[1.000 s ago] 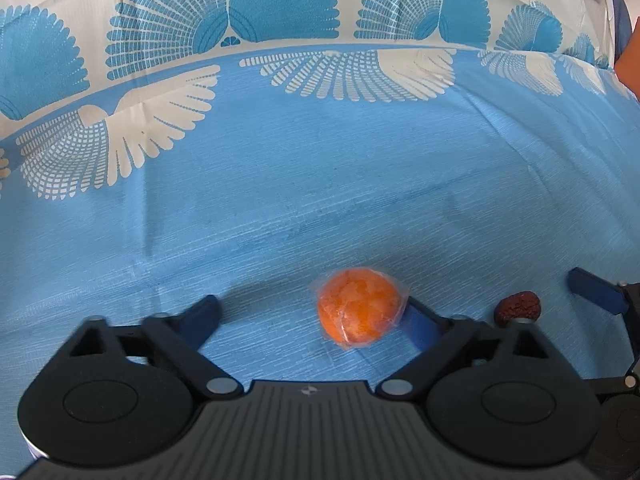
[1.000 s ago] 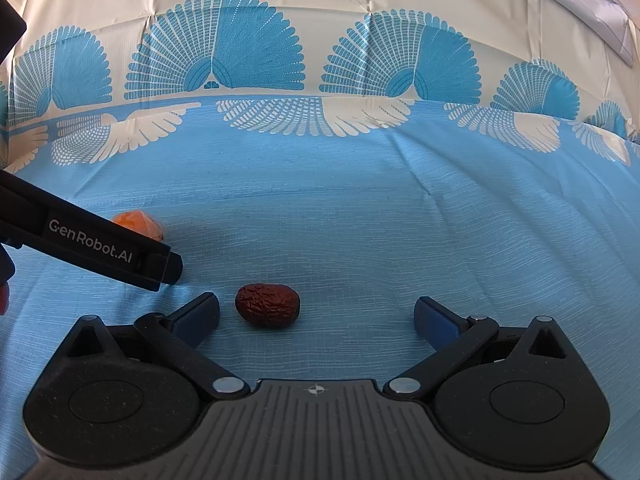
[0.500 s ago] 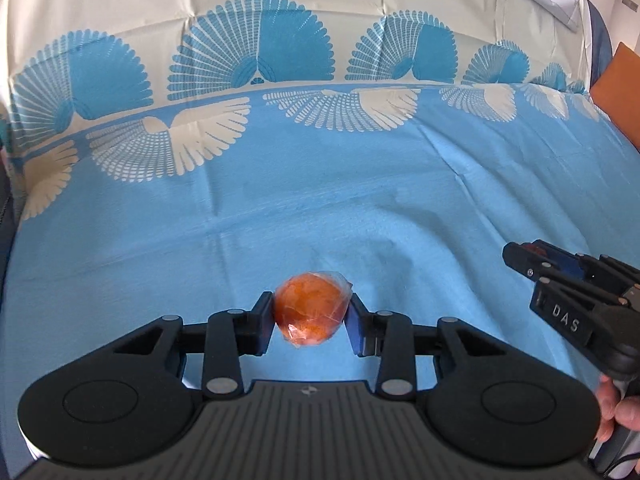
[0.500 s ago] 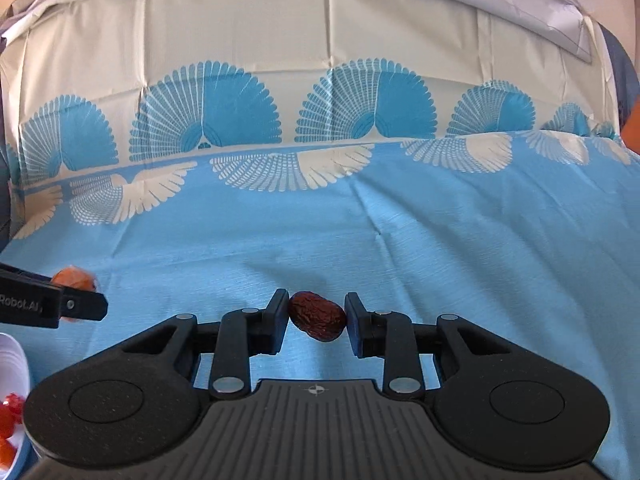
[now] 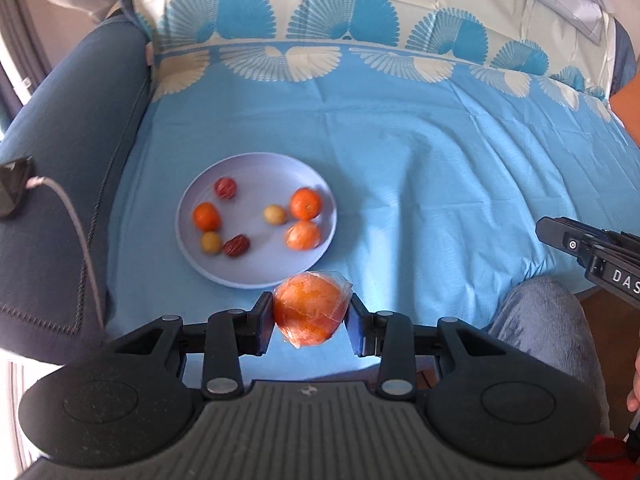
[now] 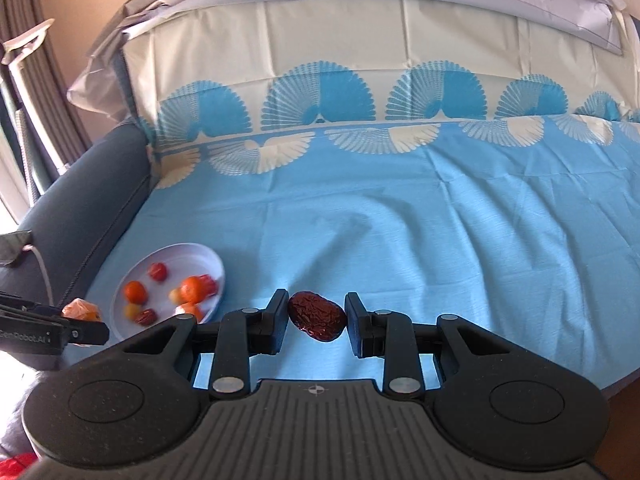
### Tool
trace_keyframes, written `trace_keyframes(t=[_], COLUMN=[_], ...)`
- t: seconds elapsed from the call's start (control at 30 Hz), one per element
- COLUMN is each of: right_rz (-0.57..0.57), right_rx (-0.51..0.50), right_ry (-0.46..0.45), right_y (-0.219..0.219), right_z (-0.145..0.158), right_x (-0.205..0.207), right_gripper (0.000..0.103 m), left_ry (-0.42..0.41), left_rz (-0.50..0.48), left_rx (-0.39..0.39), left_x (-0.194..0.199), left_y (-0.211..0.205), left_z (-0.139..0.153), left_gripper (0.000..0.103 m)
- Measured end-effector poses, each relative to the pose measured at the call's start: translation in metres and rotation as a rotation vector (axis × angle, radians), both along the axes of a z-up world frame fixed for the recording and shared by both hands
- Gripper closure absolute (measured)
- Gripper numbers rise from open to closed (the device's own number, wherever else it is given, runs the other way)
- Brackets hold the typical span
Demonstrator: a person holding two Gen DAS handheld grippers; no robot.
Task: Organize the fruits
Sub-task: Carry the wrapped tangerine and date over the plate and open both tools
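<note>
Clear plastic wrap covers the orange clamped between the jaws of the left gripper, held above the blue cloth just short of the plate of small fruits; a grey-clad knee shows at the right. The right wrist view alone shows the right gripper with its jaws closed on a wrinkled red date, the plate well to its left by the sofa armrest.

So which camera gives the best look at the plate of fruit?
The left wrist view: the plate sits whole, seen from above, every fruit on it distinct. The right wrist view shows the same plate small, at a slant at the left edge, its near rim hidden behind the gripper body.
</note>
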State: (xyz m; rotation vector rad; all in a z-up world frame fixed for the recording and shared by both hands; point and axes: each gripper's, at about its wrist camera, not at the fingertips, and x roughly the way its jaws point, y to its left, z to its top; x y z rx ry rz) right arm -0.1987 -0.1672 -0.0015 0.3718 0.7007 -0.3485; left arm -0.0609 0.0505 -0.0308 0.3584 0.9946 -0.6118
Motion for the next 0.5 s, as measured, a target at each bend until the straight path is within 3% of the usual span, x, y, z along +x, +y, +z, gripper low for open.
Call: trace_keyframes(t=[0.27, 0.5], right_rz=[0.198, 0.283], right_rx=[-0.082, -0.171], right_ry=[-0.016, -0.001], right_y=[0.085, 0.117], right_z=[0.027, 0.045], right_x=[-0.024, -0.034], right_gripper=[0.071, 0.071], left_ry=[-0.013, -0.047], left_rz=[0.086, 0.099], left_rx=[-0.049, -0.138], left_x=[-0.034, -0.045], left_y=[0.077, 0.096], left_z=[0.015, 0.028], left_gripper=[0.062, 0.062])
